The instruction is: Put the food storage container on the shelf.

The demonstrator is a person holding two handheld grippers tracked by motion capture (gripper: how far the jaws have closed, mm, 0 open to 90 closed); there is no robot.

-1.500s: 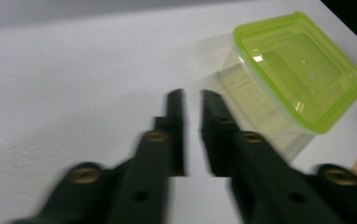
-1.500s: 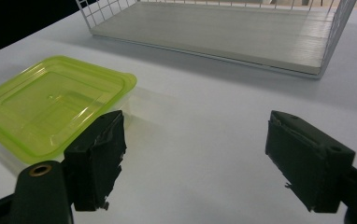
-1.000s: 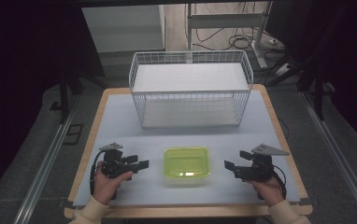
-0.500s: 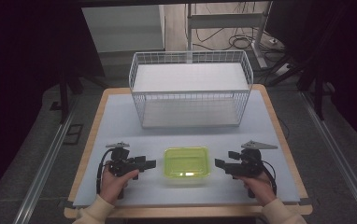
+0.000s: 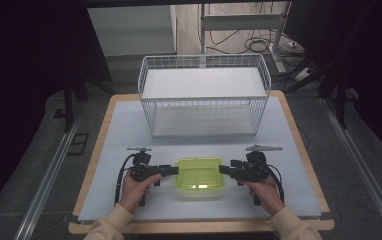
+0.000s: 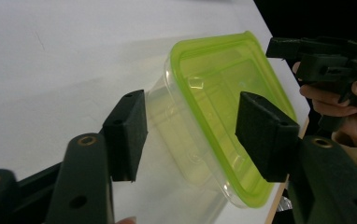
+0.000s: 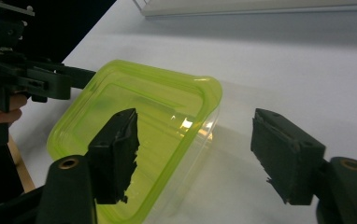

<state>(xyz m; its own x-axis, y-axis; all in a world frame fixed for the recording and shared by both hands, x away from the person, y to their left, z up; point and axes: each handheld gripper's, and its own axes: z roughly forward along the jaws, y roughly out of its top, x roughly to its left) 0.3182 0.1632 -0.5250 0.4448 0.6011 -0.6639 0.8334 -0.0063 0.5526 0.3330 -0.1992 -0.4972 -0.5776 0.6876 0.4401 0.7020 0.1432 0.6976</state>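
I bring my left hand-held gripper (image 5: 171,170) and right hand-held gripper (image 5: 225,170) onto opposite ends of the green-lidded container (image 5: 199,176) near the bench's (image 5: 129,125) front edge. Both jaws have been closing, pads straddling its rim, not yet pressing. Next: clamp evenly, then lift level.

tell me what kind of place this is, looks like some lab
Probably a lab or recording workspace: a bare white table holding just a wire basket and a green-lidded container, loose cables on the floor, and dark surroundings.
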